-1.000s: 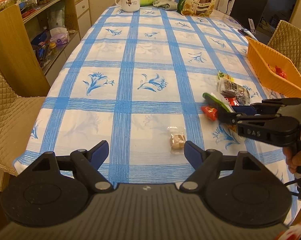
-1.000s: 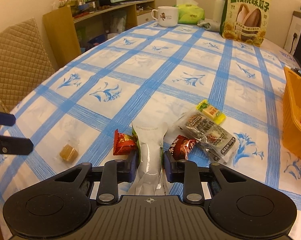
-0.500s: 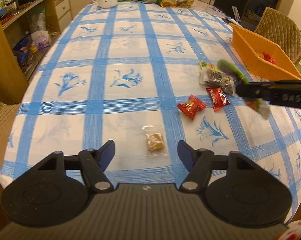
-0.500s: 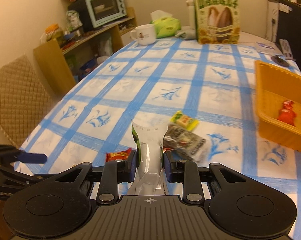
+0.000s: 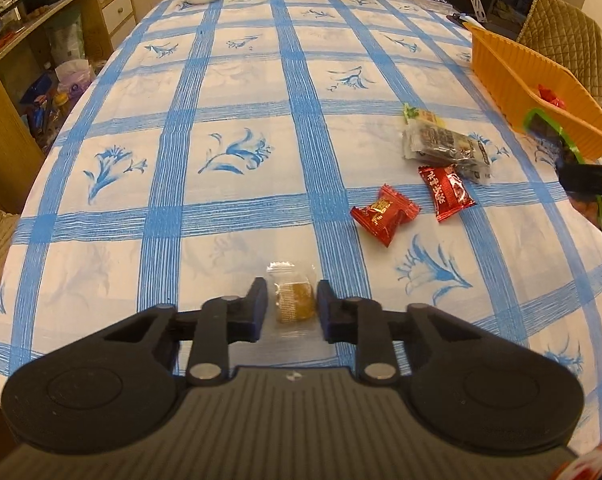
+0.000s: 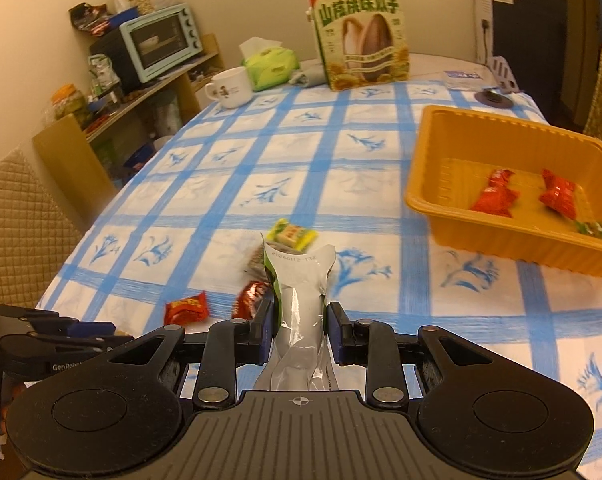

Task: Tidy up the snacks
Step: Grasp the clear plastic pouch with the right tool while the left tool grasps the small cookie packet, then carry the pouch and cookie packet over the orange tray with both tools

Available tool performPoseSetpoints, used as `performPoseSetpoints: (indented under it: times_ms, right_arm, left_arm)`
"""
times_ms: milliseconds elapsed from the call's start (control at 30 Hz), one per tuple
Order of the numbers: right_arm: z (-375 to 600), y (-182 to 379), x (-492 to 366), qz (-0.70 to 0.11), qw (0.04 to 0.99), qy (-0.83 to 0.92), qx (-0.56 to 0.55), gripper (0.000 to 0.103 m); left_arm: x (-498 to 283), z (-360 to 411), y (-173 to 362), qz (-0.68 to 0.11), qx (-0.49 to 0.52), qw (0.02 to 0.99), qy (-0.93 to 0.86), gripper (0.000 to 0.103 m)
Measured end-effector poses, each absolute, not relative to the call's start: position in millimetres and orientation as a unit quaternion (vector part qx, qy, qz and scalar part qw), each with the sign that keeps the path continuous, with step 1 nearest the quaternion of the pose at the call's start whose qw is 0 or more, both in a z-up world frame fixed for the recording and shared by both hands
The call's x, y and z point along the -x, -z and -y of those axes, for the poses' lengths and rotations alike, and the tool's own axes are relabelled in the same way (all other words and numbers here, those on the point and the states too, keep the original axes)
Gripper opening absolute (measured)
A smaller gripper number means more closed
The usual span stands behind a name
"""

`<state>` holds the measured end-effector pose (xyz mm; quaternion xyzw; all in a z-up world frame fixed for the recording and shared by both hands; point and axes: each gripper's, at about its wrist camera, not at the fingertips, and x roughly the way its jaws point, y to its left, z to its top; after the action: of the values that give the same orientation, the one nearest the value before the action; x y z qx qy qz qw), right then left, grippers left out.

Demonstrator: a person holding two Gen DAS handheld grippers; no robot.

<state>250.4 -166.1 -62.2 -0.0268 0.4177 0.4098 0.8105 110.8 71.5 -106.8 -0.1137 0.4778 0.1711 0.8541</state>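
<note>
Snack pouch (silvery, green-edged) clamped upright in right gripper; left gripper flanks clear-wrapped amber candy, contact unclear.

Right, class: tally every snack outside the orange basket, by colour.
Red sweets: 2
Yellow-green sweet: 1
Dark packet: 1
Amber sweet: 1
Green pouch, in right gripper: 1
Total: 6

Warm, yellowish indoor light falls evenly on both views, with only soft shadows. Fisheye distortion bends the tablecloth grid toward the edges, and the corners go dark. Ahead of the right tool, the orange basket and nearby candies smear with motion blur.
</note>
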Motion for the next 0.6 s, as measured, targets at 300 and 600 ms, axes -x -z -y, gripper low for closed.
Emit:
performPoseSetpoints:
  times_ms: [300, 600]
  right_arm:
    - [178, 62, -251, -0.418, 0.812, -0.407, 0.025, 0.029]
    - [192, 55, -253, -0.413, 0.814, -0.408, 0.021, 0.029]
  left_arm:
    - [-111, -64, 104, -0.482, 0.109, 0.851, -0.175, 0.018]
    - [-108, -54, 86, -0.467, 0.107, 0.86, -0.177, 0.018]
